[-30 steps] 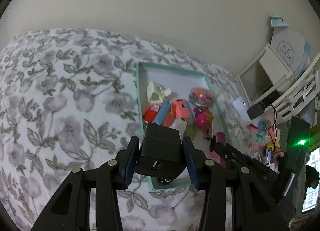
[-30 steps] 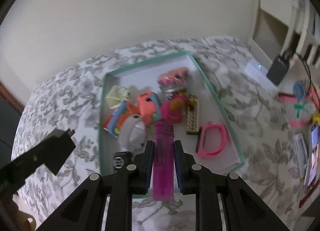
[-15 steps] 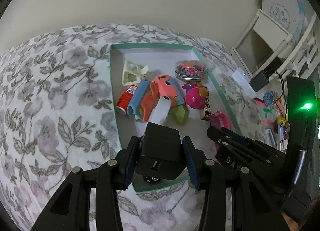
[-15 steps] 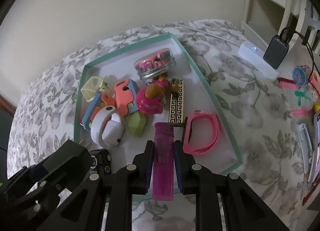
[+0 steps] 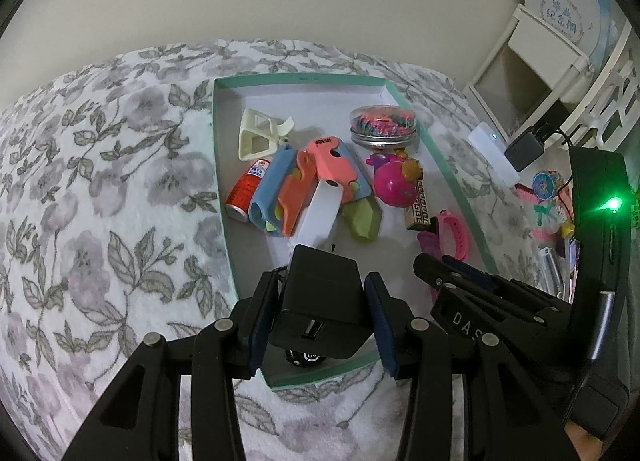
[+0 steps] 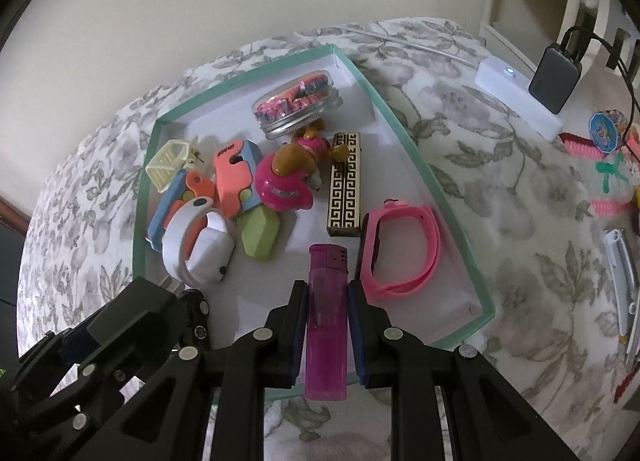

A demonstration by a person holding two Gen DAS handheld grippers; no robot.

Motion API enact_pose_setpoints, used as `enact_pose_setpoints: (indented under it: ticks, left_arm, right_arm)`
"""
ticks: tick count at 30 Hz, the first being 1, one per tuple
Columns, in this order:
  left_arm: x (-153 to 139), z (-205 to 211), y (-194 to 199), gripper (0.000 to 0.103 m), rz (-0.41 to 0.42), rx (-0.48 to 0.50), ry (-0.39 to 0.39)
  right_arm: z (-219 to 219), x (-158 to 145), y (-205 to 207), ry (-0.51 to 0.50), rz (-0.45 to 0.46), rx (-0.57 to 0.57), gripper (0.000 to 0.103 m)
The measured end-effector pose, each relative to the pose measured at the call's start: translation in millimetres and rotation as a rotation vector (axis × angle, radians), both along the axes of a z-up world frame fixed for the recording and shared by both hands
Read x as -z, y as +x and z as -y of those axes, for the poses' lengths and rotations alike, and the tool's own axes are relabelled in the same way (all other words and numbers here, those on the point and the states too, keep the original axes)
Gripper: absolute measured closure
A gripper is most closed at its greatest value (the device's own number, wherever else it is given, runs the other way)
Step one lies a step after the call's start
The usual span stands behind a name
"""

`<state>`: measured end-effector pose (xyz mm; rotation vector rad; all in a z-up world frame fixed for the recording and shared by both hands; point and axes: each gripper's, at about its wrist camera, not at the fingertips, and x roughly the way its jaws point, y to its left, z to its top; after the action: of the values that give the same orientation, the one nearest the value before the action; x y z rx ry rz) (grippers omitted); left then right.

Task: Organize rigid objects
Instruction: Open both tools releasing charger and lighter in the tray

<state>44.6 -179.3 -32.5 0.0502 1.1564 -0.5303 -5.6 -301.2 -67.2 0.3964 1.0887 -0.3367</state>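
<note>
Left gripper (image 5: 320, 315) clamps black charger (image 5: 320, 301) — held over near end of green-rimmed tray (image 6: 420, 165). Right gripper (image 6: 326, 321) pinches purple lighter (image 6: 326, 321) — above tray, beside pink watch band (image 6: 400, 257).

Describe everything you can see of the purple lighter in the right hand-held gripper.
The purple lighter is a slim, translucent magenta plastic body with a darker purple cap at its far end, marked by small vent holes. It lies lengthwise along the right hand-held gripper, clamped by the blue pads on both long sides, cap pointing forward. It hangs over the near part of the teal-rimmed tray, beside the pink wristband. Whether it touches the tray floor cannot be told.
</note>
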Motion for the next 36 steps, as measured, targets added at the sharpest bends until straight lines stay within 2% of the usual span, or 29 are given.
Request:
enact_pose_setpoints:
  ticks: [12,19,25,27,28,30,32,34,36]
  left_arm:
    - [-2,0,1,0.057,-0.005,0.000,-0.005]
    - [-10,-11,6,0.055,0.009,-0.054,-0.012]
    - [-10,-24,13,0.050,0.030,-0.132,0.045]
    - [-9,-29,15,0.049,0.036,-0.150,0.059]
    - [-9,-31,16,0.048,0.039,-0.161,0.070]
    - [-9,-34,18,0.036,0.050,-0.176,0.086]
    - [-9,-37,19,0.033,0.059,-0.189,0.097]
    - [-8,-40,21,0.029,0.059,-0.199,0.104]
    - [-7,-44,22,0.013,0.068,-0.216,0.097]
  right_arm:
    - [1,5,0,0.018,-0.013,0.004,0.082]
    - [0,6,0,0.010,-0.015,0.003,0.080]
    - [0,5,1,-0.005,-0.013,-0.002,0.080]
    - [0,5,1,-0.009,-0.009,-0.004,0.076]
    - [0,5,0,-0.010,-0.008,-0.004,0.070]
    - [0,4,0,-0.012,0.000,-0.006,0.067]
    - [-2,2,1,-0.020,0.006,-0.011,0.065]
    - [-3,0,2,-0.025,0.013,-0.017,0.057]
    - [-5,-1,2,-0.035,0.018,-0.023,0.050]
